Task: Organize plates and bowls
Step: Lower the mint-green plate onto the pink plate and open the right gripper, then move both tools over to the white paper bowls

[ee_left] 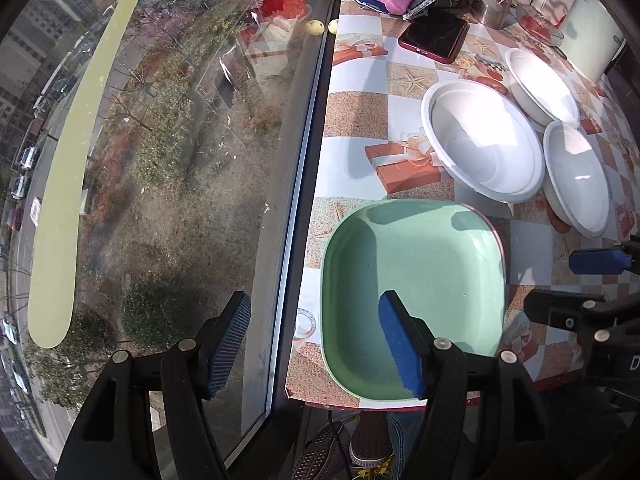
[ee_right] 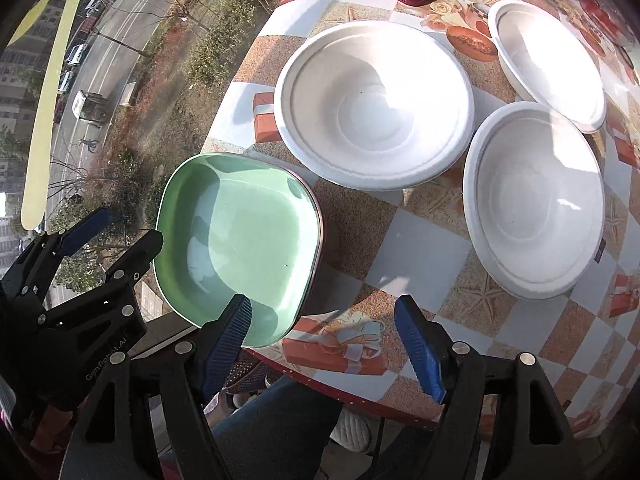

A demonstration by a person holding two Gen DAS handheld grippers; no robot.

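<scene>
Square pale-green plate (ee_right: 240, 248) overhanging the near edge of the patterned table (ee_right: 400, 240) beside three white bowls (ee_right: 376, 104); left gripper (ee_left: 316, 344) and right gripper (ee_right: 324, 344) both wide open, empty; a nudge could tip it off.

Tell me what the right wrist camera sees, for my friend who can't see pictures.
Three white round paper bowls and a green square plate sit on a checkered tablecloth beside a window. The right gripper is open above the table's near edge, holding nothing. The left gripper is by the plate's left rim.
</scene>
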